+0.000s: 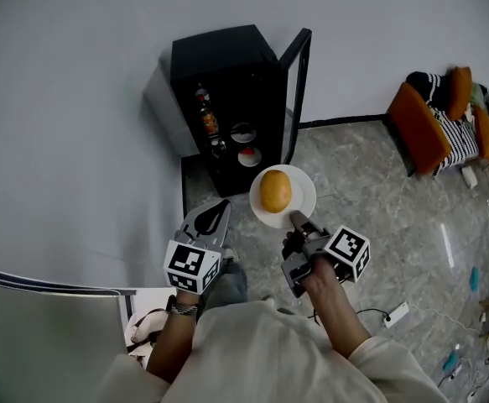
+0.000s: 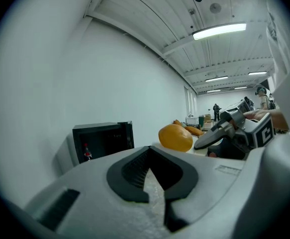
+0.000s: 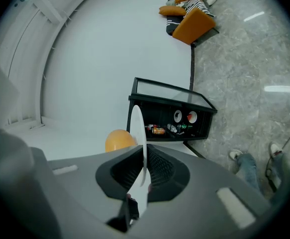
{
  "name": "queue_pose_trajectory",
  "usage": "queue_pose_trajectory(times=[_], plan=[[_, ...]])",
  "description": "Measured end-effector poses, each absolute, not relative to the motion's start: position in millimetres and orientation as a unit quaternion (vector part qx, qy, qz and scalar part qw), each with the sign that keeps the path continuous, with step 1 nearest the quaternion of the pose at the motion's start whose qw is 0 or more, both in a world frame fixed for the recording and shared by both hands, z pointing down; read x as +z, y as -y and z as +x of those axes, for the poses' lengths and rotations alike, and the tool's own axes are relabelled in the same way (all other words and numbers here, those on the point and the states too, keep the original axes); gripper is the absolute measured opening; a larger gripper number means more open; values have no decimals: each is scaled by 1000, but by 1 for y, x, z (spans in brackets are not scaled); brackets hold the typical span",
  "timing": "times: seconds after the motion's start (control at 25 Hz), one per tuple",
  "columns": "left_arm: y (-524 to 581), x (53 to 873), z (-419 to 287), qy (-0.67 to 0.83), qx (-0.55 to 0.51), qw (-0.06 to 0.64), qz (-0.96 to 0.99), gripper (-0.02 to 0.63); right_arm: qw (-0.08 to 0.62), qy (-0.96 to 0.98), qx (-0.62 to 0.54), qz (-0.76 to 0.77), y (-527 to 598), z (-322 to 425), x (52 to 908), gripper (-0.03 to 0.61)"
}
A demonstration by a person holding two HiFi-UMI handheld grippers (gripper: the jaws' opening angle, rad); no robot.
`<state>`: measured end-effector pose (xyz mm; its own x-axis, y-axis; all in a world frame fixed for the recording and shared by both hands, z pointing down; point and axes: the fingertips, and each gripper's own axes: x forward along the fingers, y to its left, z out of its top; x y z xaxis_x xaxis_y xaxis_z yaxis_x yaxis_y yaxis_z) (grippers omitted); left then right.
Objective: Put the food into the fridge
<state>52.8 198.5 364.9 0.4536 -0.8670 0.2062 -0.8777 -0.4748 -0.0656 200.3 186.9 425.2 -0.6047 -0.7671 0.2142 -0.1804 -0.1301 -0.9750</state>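
Head view: marble floor (image 1: 378,191), white wall (image 1: 76,99), fridge (image 1: 219,65); R claw (image 1: 295,218) tight on plate (image 1: 304,193), L claw (image 1: 221,205) closed.

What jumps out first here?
An orange fruit sits on a white plate that the right gripper clamps by its rim, mid-frame in the head view. Just beyond it stands a black mini fridge against the white wall, its door open. The left gripper is shut and empty.
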Motion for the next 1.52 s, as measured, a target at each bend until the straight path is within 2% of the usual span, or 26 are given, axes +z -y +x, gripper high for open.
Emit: queue_pose_trajectory(times=[0.32,0.96,1.52], plan=[[-154,370,42,503,105,27,857,5,233,-620,-646,-380,-148,188,426,9],[-16,346,-33,482,111,19,869,5,252,-615,-651,-366,-29,108,411,9],[96,369,-86,446,117,41,886,5,261,-610,-638,-392,82,49,434,14]])
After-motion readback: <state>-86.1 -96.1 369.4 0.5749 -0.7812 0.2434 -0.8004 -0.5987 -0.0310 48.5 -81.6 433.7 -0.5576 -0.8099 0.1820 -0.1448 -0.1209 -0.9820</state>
